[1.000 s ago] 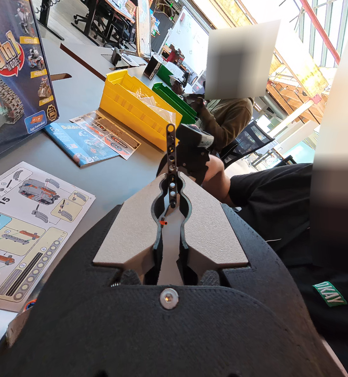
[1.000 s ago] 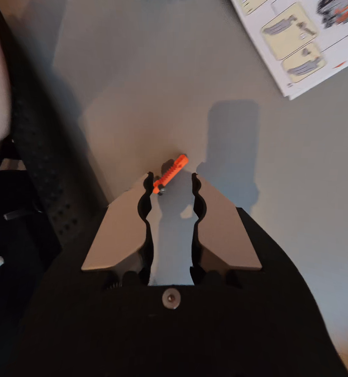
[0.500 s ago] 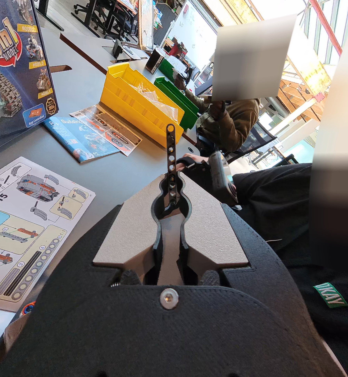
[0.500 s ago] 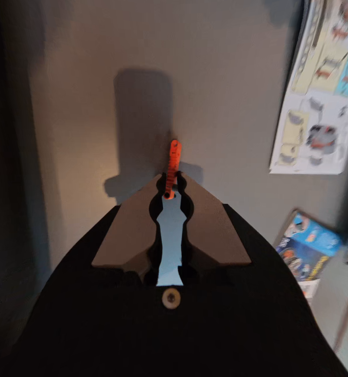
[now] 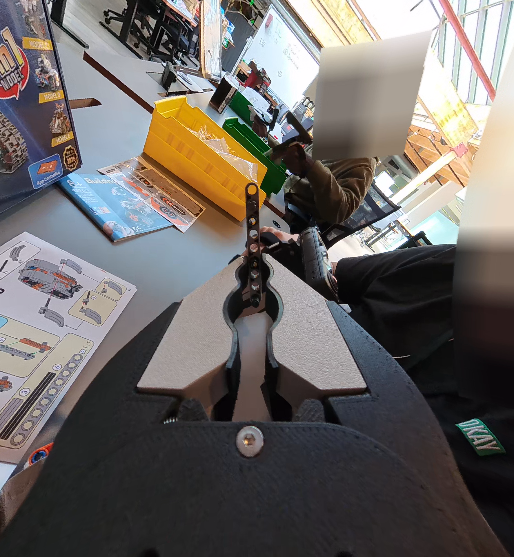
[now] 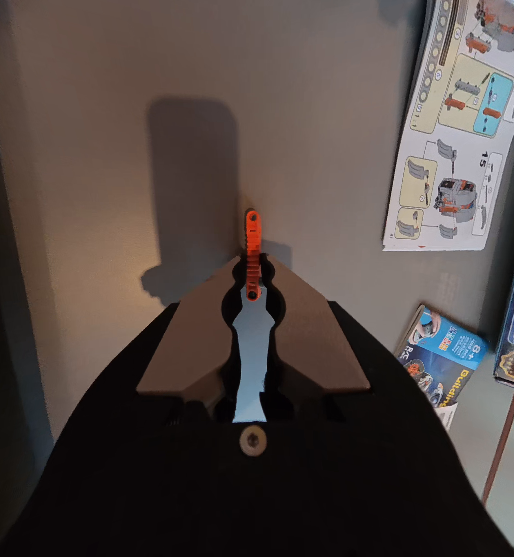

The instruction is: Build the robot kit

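Left gripper [image 5: 254, 265]: clenched on the lower end of a black beam [image 5: 253, 238], upright above the table [image 5: 171, 262].
Right gripper [image 6: 252, 265]: clenched on an orange rack [image 6: 253, 256], above the table.
Handling: both looked light, stiff, thin; best gripped across the flat sides.
Views: only left showed the yellow bin [image 5: 201, 156]; both showed the manual [image 5: 41, 325].

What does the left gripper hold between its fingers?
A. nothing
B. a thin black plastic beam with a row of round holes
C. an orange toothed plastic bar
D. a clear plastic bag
B: the left gripper is shut on the thin black plastic beam with a row of round holes, which sticks out past its fingertips.
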